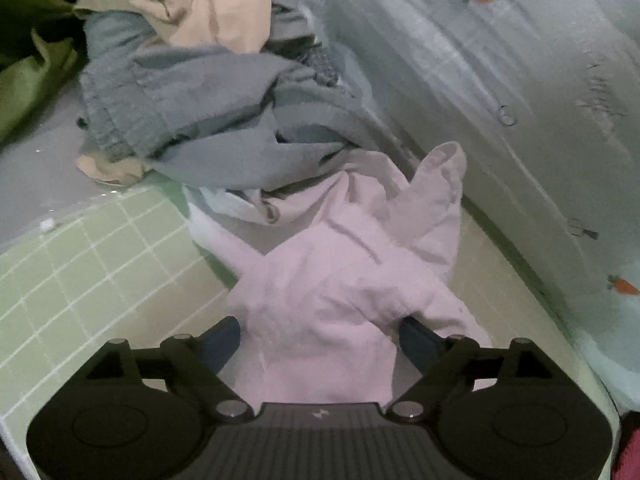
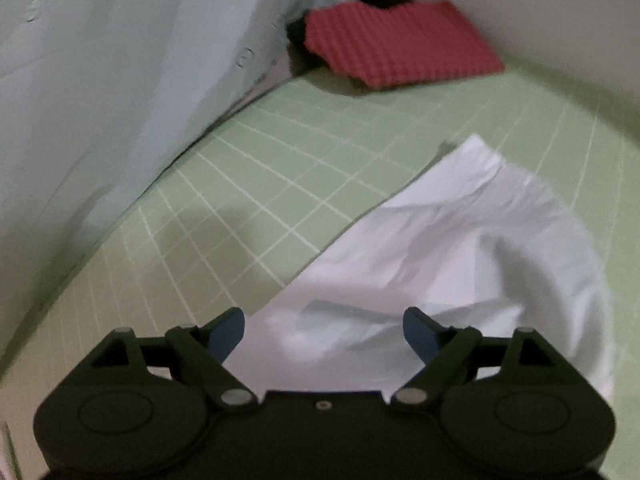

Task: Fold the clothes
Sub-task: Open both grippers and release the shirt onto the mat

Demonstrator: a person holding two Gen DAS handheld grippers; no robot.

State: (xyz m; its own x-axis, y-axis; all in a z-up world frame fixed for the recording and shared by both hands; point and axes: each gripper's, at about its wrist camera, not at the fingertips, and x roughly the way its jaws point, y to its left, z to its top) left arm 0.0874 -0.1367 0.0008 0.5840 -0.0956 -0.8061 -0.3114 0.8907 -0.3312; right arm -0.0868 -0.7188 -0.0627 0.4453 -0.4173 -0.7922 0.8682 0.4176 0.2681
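Observation:
A pale pink garment [image 1: 328, 280] lies crumpled on the green grid mat [image 1: 80, 264], right under my left gripper [image 1: 320, 340]. Its blue-tipped fingers [image 1: 224, 340] stand wide apart on either side of the cloth without pinching it. In the right wrist view the same pale cloth looks white [image 2: 460, 248] and spreads over the mat [image 2: 280, 160]. My right gripper [image 2: 324, 332] is open above its near edge, and nothing is clamped between the blue fingertips [image 2: 418, 334].
A heap of grey [image 1: 208, 112] and beige clothes [image 1: 200, 4] lies beyond the pink garment. A person in a light blue shirt with carrot prints [image 1: 520, 80] stands along the mat's edge. A folded red textured cloth [image 2: 400, 44] rests at the mat's far end.

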